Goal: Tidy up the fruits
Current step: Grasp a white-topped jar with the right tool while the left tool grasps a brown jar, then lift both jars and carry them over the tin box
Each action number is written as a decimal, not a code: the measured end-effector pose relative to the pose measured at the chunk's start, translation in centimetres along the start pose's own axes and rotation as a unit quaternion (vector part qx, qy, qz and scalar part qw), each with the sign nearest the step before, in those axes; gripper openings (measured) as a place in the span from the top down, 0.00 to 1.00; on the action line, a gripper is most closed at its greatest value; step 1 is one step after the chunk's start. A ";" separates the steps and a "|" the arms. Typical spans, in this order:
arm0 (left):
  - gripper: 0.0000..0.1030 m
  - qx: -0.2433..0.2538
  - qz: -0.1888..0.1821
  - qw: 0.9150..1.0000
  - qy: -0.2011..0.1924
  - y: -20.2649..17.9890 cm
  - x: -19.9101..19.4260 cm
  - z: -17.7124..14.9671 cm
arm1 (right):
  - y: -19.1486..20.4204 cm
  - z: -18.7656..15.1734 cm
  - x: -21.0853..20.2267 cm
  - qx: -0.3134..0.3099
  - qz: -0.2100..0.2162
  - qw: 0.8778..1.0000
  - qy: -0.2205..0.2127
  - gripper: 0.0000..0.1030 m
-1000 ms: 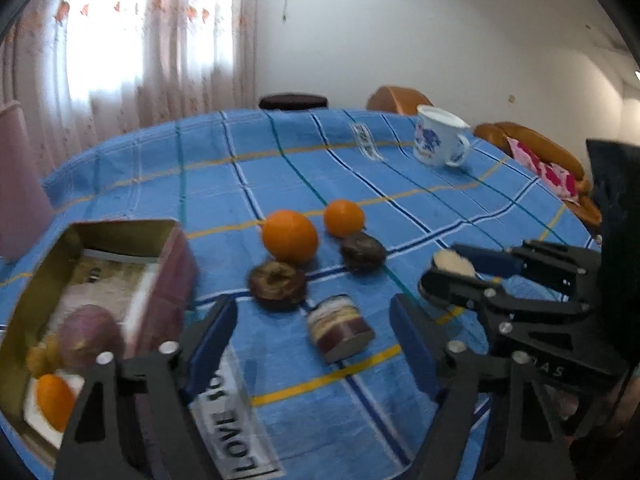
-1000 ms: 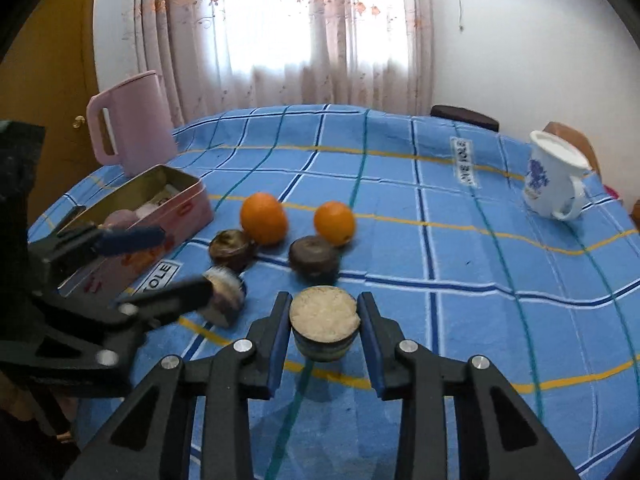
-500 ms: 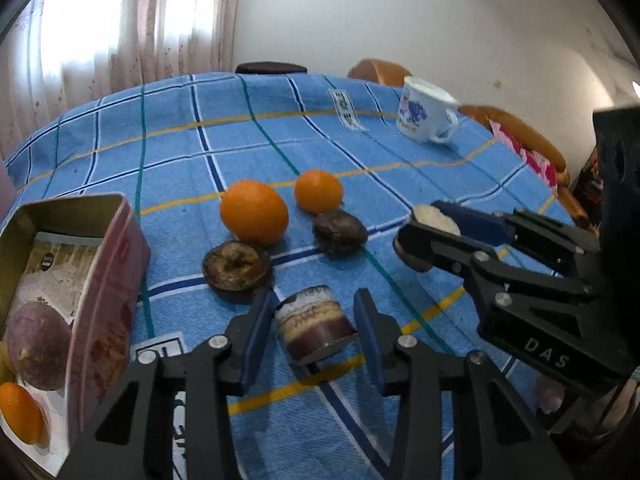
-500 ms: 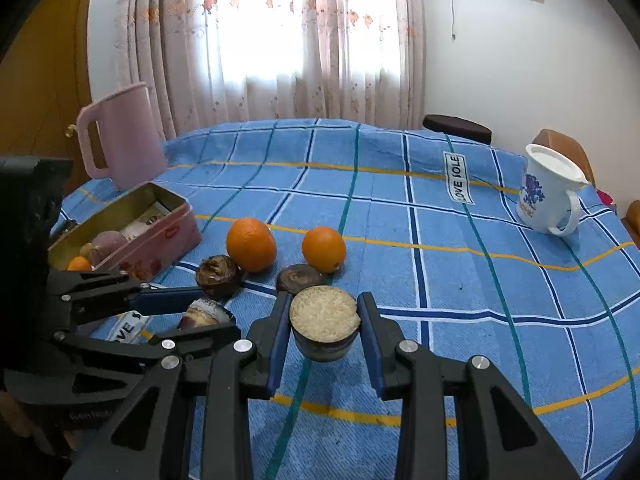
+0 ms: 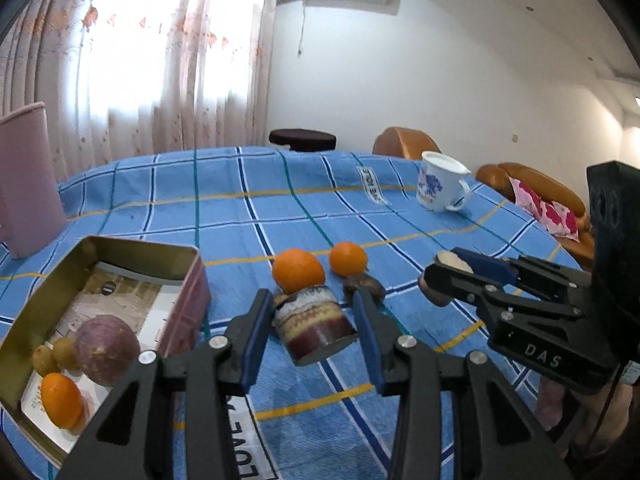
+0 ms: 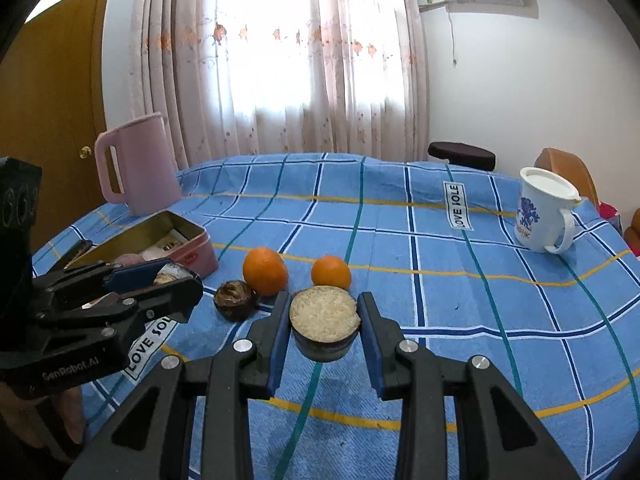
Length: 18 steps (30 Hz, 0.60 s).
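Observation:
My left gripper [image 5: 312,324] is shut on a cut dark fruit piece with a banded side [image 5: 314,326], held above the tablecloth. My right gripper [image 6: 323,322] is shut on a cut fruit half with pale flesh up [image 6: 323,320], also lifted; it shows in the left wrist view [image 5: 446,276]. Two oranges [image 5: 298,270] [image 5: 348,258] and dark fruit pieces [image 5: 365,283] [image 6: 234,300] lie on the cloth. An open tin box [image 5: 52,288] at the left holds a purple fruit [image 5: 106,350], an orange [image 5: 62,400] and small brown fruits [image 5: 54,356].
A pink jug [image 6: 138,164] stands behind the tin at the far left. A white mug with blue print [image 6: 546,210] stands at the far right. The round table has a blue checked cloth [image 6: 440,280]. Chairs and a stool stand beyond the far edge.
My left gripper closed on the banded fruit piece and lifted it off the cloth. My right gripper kept its fruit half and rose a little.

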<state>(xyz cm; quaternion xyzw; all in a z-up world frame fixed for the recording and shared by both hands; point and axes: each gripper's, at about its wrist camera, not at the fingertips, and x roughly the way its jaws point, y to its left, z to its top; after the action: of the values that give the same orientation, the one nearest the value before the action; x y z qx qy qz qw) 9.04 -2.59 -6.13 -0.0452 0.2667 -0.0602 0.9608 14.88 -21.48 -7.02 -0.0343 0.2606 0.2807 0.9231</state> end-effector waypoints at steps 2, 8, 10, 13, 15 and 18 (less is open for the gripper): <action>0.58 0.003 0.003 1.000 -0.007 -0.1 -0.2 0.0 | 0.1 0.0 -0.3 -0.002 0.000 1.000 -0.007 0.66; 0.58 0.008 0.011 1.000 -0.026 -0.2 -0.8 -0.1 | 0.1 0.0 -0.8 -0.002 0.002 1.000 -0.024 0.66; 0.58 0.009 0.013 0.999 -0.031 -0.3 -1.0 -0.1 | 0.1 0.0 -1.0 -0.003 0.002 1.000 -0.030 0.66; 0.58 0.012 0.016 0.999 -0.039 -0.4 -1.2 -0.2 | 0.1 -0.1 -1.2 -0.005 0.001 0.999 -0.034 0.66; 0.58 0.014 0.017 0.999 -0.043 -0.5 -1.4 -0.2 | 0.1 -0.1 -1.3 -0.005 0.001 0.999 -0.037 0.66; 0.58 0.016 0.019 0.999 -0.048 -0.5 -1.6 -0.3 | 0.1 -0.1 -1.5 -0.006 0.002 0.999 -0.043 0.66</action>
<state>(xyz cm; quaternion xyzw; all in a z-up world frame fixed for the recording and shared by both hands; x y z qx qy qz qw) 7.51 -2.93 -5.54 -0.0279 0.2205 -0.0443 0.9740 13.72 -22.19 -6.38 -0.0274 0.2190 0.2854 0.9327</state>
